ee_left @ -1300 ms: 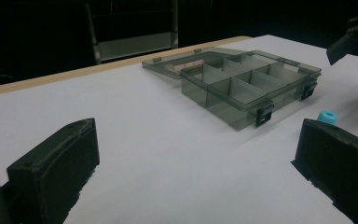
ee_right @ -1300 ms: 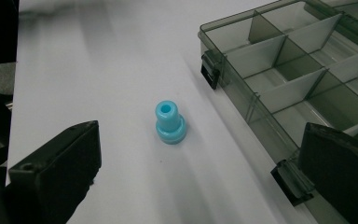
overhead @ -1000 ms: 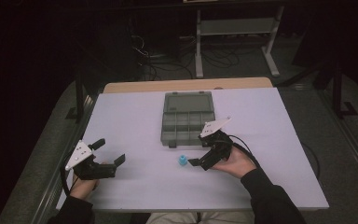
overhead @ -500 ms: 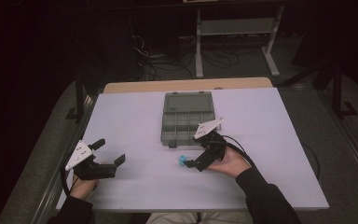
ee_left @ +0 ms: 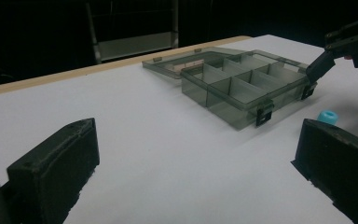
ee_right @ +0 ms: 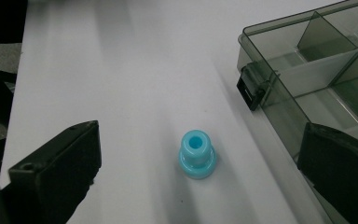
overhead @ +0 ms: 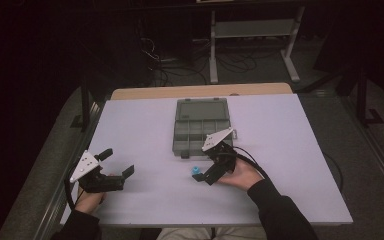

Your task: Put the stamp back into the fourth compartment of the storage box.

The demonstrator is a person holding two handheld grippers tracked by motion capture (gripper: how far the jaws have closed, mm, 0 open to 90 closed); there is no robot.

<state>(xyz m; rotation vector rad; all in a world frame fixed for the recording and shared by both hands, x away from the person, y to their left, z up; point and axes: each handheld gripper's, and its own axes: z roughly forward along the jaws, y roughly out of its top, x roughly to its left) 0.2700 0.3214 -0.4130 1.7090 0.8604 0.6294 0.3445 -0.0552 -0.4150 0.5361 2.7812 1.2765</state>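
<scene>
You are holding your right gripper point(overhead: 203, 175) wide open around a small blue spool point(ee_right: 196, 154) standing on the white table point(overhead: 290, 150), near the open compartment box point(overhead: 200, 127); your left gripper point(overhead: 117, 165) is resting open.

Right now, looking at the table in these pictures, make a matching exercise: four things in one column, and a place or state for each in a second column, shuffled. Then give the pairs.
Things
1. small light-blue plastic spool
2. smoky-grey clear plastic compartment box
3. left hand-held gripper
4. right hand-held gripper

Places or states
A. open, at the table's near left
B. lid swung open, flat behind it
C. upright on the white table
D. open, jaws either side of the spool

Pairs: 1-C, 2-B, 3-A, 4-D
</scene>
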